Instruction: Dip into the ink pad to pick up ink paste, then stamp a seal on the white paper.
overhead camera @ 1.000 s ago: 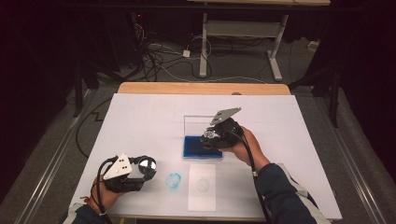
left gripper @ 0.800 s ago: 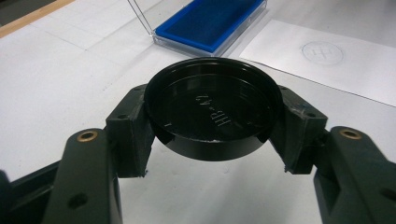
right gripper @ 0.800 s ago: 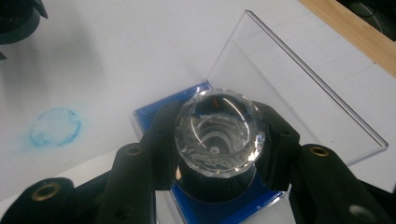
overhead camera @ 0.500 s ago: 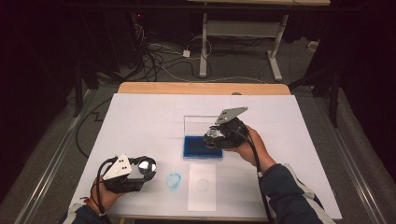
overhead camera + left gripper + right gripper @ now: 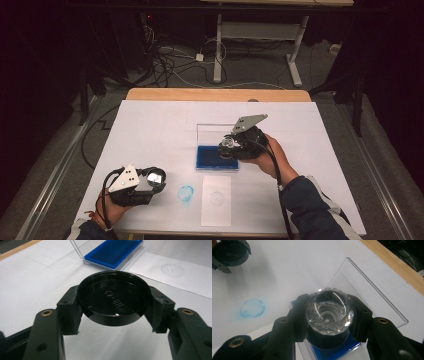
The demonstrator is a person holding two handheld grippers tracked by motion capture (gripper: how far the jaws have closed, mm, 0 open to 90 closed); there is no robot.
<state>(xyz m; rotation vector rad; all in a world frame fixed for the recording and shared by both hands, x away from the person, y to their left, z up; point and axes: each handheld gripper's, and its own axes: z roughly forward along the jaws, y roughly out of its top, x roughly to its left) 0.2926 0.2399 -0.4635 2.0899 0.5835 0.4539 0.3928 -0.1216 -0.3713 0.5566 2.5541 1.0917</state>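
- The right gripper [image 5: 235,147] is pinching a clear faceted stamp [image 5: 329,311] between its two black jaws, one jaw pressing on each side of it.
- The stamp is hanging over the blue ink pad [image 5: 212,156], its dark underside facing down toward the blue surface; whether it is touching the pad cannot be told.
- The ink pad is sitting in a clear case whose transparent lid [image 5: 372,290] is standing open on the far side of the pad.
- The left gripper [image 5: 150,181] is clamping a round black cap [image 5: 113,298], its jaws pressing on the cap's rim from both sides, well apart from the ink pad, toward the near left.
- A blue ink smudge [image 5: 186,192] is lying on the white table [image 5: 150,130] just nearer than the pad's left corner.
- A white paper sheet [image 5: 216,200] bearing a faint round imprint is lying directly in front of the pad.
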